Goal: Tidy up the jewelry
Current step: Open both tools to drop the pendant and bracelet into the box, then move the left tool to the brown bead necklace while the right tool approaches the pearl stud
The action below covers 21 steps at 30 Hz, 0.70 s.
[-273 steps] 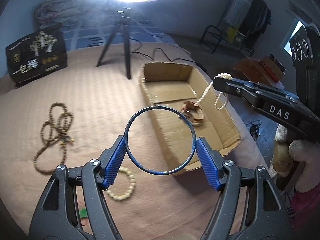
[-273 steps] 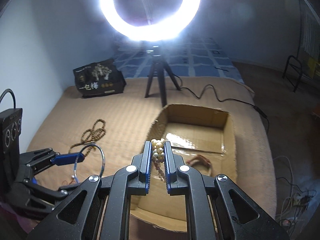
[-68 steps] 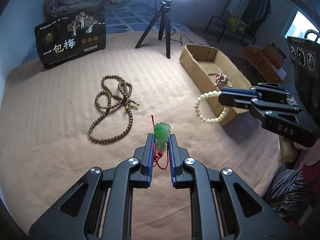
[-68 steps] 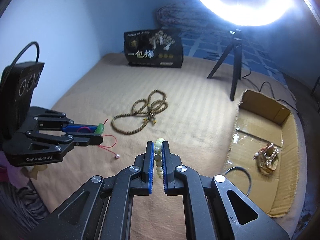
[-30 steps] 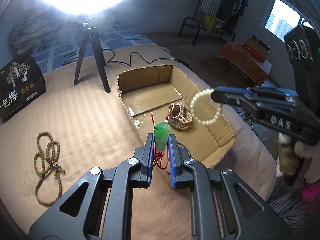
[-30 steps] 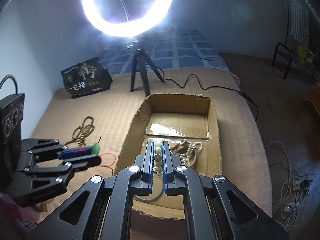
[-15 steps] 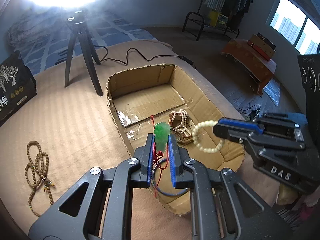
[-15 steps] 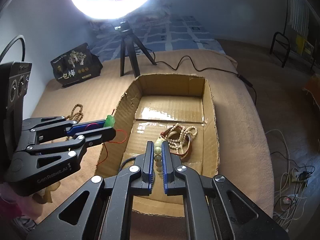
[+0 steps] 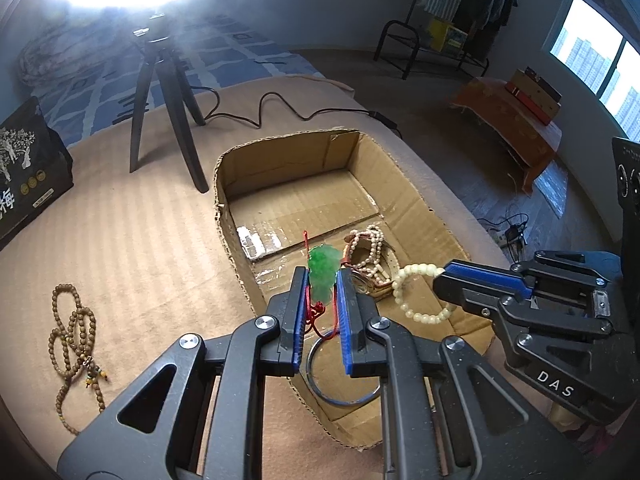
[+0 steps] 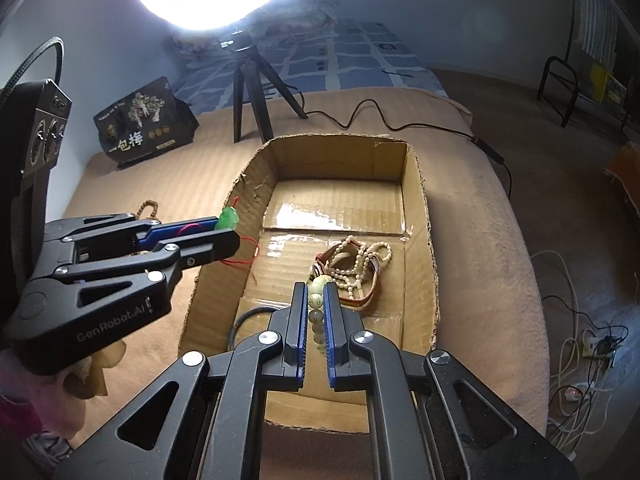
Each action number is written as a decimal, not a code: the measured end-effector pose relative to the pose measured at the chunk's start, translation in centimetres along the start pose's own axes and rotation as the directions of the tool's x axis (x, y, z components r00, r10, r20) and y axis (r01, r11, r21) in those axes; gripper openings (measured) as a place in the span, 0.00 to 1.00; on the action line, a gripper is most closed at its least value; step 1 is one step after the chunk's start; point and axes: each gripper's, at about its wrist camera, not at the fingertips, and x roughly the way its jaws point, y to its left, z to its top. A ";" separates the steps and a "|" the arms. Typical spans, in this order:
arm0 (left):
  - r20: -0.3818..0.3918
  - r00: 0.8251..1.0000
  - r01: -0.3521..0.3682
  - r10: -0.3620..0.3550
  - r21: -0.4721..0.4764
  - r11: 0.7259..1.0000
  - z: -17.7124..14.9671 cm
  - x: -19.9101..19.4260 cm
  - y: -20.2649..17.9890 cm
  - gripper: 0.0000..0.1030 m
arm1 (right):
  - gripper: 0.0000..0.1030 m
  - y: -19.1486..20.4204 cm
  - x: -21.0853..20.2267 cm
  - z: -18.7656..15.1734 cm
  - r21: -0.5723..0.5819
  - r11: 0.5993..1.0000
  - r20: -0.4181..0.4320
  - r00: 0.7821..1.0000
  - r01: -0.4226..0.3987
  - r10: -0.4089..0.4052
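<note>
My left gripper (image 9: 323, 280) is shut on a green jade pendant (image 9: 324, 266) with a red cord, held over the near part of the cardboard box (image 9: 288, 164). My right gripper (image 10: 316, 292) is shut on a cream bead bracelet (image 10: 318, 300), also above the box (image 10: 420, 184); the bracelet shows hanging from it in the left wrist view (image 9: 416, 294). Inside the box lie a pearl necklace with a watch (image 10: 352, 260) and a dark metal bangle (image 9: 340, 392). A brown bead necklace (image 9: 74, 344) lies on the bed left of the box.
A ring light on a black tripod (image 9: 168, 92) stands behind the box with its cable (image 9: 280, 108) trailing right. A black bag with Chinese text (image 10: 144, 128) sits at the back left. The bed edge drops off right of the box, with cables on the floor (image 10: 580, 340).
Both grippers have carried their pieces from the bed over to the box and moved lower over it. Both stay shut on their jewelry.
</note>
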 end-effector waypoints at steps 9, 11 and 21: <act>0.021 1.000 -0.021 0.021 -0.008 1.000 -0.2 -0.5 0.3 0.45 | 0.34 -0.2 0.0 0.1 0.018 0.999 0.005 1.000 0.026 -0.027; 0.022 0.999 -0.024 0.024 -0.014 1.000 -0.2 -0.7 0.5 0.45 | 0.35 -0.2 0.1 0.1 0.020 0.999 0.001 1.000 0.029 -0.029; 0.031 0.999 -0.043 0.043 -0.024 0.999 -0.7 -1.8 1.5 0.45 | 0.45 0.3 -0.1 0.3 0.030 0.999 0.008 0.999 0.041 -0.041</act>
